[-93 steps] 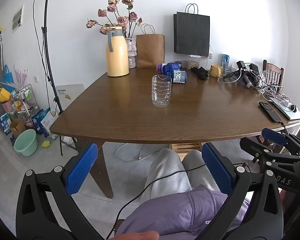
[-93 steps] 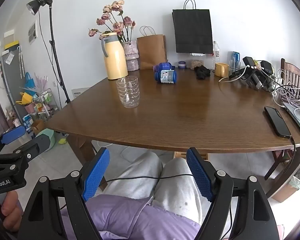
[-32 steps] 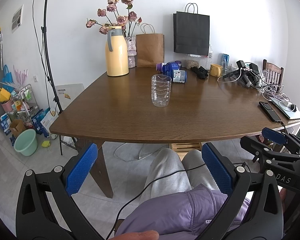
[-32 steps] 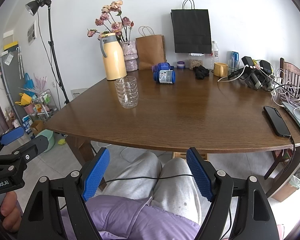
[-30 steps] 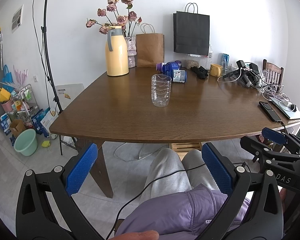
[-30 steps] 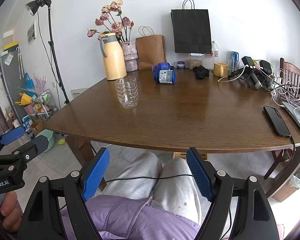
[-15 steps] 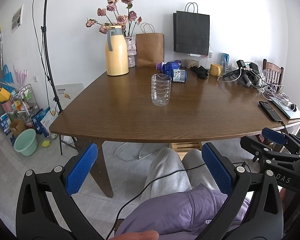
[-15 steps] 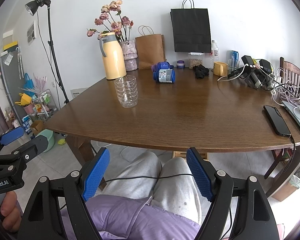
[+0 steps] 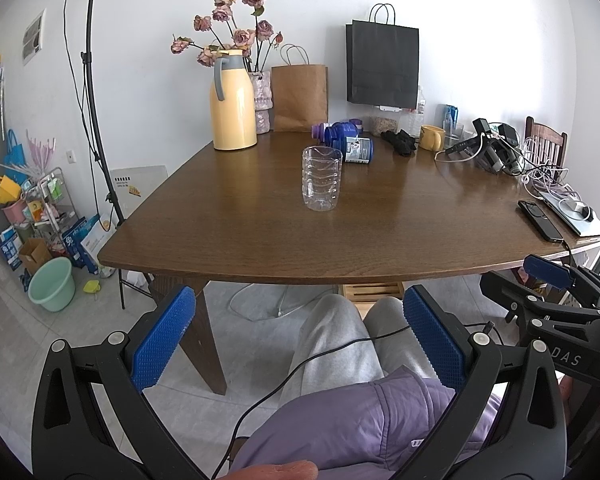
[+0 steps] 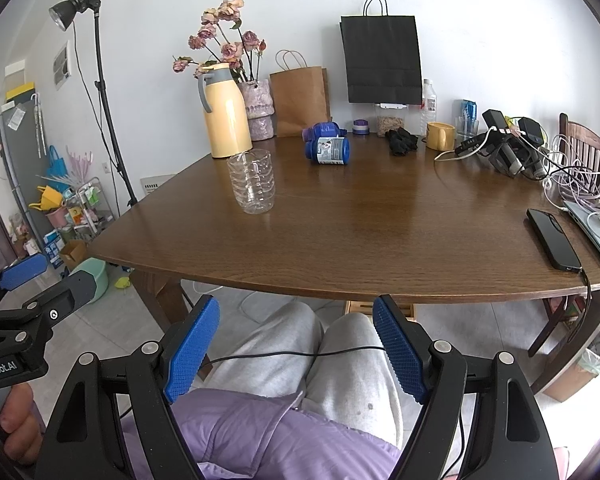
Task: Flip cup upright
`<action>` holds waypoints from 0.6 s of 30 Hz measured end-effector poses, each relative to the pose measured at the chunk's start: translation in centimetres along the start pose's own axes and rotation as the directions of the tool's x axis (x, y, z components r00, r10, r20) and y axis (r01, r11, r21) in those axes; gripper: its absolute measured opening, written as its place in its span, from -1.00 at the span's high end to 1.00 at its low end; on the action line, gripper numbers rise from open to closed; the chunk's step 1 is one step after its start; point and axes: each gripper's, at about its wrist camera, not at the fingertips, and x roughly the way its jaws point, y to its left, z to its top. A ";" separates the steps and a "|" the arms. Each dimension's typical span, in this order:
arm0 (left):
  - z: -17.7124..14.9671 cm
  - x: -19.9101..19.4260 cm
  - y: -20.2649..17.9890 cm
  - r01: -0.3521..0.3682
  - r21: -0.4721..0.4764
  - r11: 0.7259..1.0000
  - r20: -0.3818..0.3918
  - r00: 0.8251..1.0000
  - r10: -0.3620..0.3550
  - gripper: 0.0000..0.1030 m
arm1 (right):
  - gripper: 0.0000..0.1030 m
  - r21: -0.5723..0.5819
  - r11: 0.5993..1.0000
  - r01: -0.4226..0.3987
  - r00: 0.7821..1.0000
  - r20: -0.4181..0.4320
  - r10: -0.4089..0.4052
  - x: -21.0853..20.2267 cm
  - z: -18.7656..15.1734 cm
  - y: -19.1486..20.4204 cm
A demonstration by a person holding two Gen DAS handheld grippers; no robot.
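clear cup (image 9: 321,179) stands upright on the wooden table (image 9: 260,236).

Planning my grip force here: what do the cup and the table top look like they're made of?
Cup: thin clear plastic by the look, see-through with moulded horizontal ribs; could be glass, but the ribbing suggests plastic. Table: brown wood or wood veneer, glossy finish, showing grain and window glare.
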 end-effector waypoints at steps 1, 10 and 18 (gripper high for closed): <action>0.0 0.0 0.0 0.000 0.000 1.000 -0.001 1.000 0.000 -1.00 | -0.60 0.000 1.000 0.000 1.000 -0.001 0.000 0.0 0.0 0.0; 0.0 0.0 -0.1 0.000 0.001 1.000 -0.001 1.000 0.000 -1.00 | -0.60 0.000 1.000 0.001 1.000 -0.002 -0.001 0.1 -0.1 0.0; 0.0 0.0 0.0 0.001 0.000 1.000 -0.003 1.000 -0.001 -1.00 | -0.60 0.001 1.000 0.001 1.000 -0.002 -0.001 0.1 -0.1 -0.1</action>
